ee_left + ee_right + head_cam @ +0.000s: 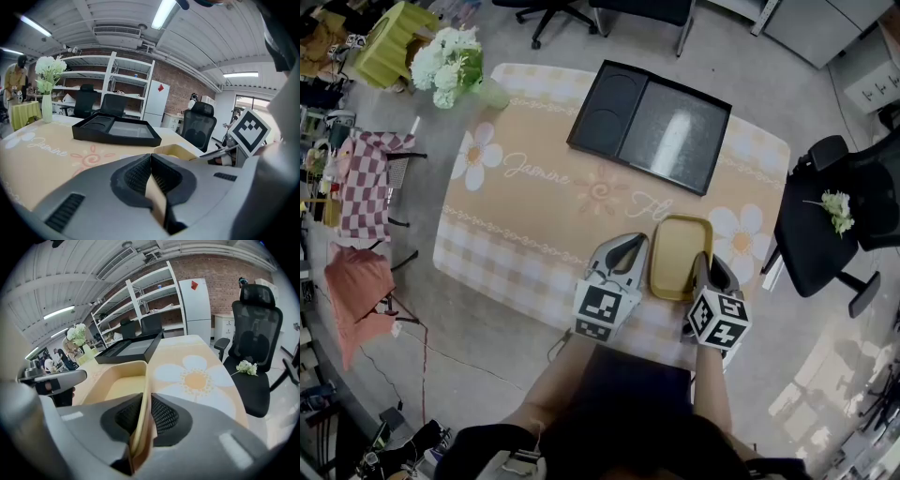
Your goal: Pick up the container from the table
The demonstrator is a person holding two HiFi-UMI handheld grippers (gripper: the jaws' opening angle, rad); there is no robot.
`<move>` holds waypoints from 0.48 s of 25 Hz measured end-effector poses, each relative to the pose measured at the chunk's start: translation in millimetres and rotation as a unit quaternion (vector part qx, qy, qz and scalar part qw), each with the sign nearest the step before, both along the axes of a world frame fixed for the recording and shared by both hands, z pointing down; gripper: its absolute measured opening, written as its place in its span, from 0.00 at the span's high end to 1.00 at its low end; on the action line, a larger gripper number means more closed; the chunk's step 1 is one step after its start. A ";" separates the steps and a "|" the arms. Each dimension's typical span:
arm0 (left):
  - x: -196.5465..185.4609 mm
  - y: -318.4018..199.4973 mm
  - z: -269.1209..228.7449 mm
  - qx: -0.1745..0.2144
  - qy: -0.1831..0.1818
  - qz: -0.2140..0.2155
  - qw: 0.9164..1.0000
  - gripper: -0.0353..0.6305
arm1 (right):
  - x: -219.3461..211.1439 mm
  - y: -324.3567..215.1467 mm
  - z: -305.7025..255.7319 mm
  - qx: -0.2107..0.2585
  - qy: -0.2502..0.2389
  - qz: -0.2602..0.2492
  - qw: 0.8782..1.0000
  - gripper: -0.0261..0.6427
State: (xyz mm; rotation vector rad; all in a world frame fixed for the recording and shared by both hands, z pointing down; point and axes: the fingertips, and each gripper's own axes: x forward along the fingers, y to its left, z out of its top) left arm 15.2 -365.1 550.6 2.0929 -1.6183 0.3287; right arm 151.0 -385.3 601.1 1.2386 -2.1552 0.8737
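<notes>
My right hand-held gripper is clenched on the right wall of the yellow container, with the rim caught between its jaws. The container lies flat on the table, close to the near edge and toward the right corner. My left hand-held gripper sits just beside the container's left wall, jaws pressed together and empty. Whether it touches the container cannot be confirmed. A black tray lies well apart, at the far edge.
</notes>
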 end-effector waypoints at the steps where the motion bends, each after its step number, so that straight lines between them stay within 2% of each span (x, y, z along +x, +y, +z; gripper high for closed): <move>1: 0.1 0.2 0.4 0.000 0.001 0.000 1.000 0.93 | -0.5 0.3 0.6 -0.001 0.000 -0.001 1.000 0.90; 12: 0.9 3.7 -1.1 0.002 0.000 0.001 1.000 0.93 | -1.9 -0.8 1.7 0.004 0.005 0.006 1.000 0.93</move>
